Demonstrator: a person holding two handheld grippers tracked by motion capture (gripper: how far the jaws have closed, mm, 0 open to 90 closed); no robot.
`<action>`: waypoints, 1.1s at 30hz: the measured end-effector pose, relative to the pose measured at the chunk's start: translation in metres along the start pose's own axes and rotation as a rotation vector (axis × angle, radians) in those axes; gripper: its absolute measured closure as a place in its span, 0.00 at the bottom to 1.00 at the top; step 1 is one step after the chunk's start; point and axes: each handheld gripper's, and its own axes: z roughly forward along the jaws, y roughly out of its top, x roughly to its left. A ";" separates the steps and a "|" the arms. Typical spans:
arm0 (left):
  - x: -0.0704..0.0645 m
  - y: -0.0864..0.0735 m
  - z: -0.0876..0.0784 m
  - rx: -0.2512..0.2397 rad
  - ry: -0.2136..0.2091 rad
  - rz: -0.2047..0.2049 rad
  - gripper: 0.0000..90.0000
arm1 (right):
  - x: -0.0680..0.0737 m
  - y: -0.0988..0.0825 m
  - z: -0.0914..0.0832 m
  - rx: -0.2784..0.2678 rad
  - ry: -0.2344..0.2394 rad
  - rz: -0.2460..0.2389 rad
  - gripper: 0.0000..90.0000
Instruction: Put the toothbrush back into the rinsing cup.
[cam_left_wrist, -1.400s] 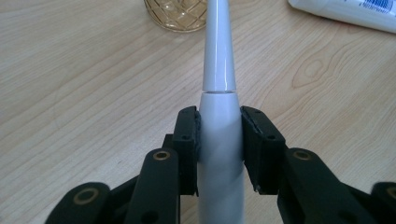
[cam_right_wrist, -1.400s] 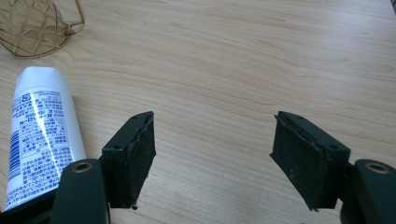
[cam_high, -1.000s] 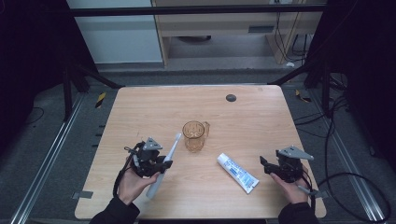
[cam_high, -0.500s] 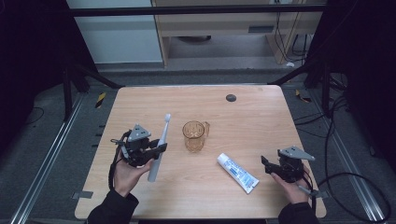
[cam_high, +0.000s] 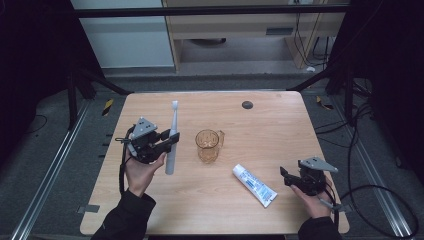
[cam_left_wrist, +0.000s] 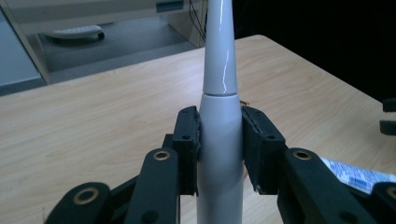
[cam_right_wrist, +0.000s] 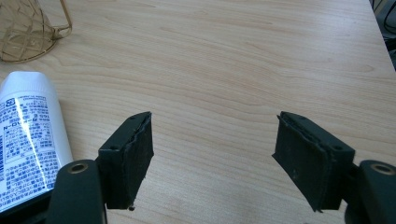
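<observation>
While the left gripper (cam_high: 172, 140) clamps the toothbrush (cam_high: 172, 140) at its thick handle, upright over the tabletop's left half, the smooth, stiff, light body looks slippery. The right gripper (cam_high: 285, 176) gapes empty near the right edge.

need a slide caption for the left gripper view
Left hand-held gripper clamps a white electric toothbrush upright above the wooden table.
</observation>
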 end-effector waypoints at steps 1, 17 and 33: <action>0.000 0.002 0.001 -0.014 -0.001 -0.003 0.75 | 0.000 0.000 0.000 0.000 -0.001 -0.003 0.31; -0.002 0.025 0.026 -0.175 -0.024 -0.031 0.75 | -0.002 0.000 0.000 -0.002 0.002 0.001 0.29; -0.011 0.040 0.052 -0.286 -0.019 -0.017 0.75 | -0.003 -0.001 0.001 -0.002 0.000 0.001 0.29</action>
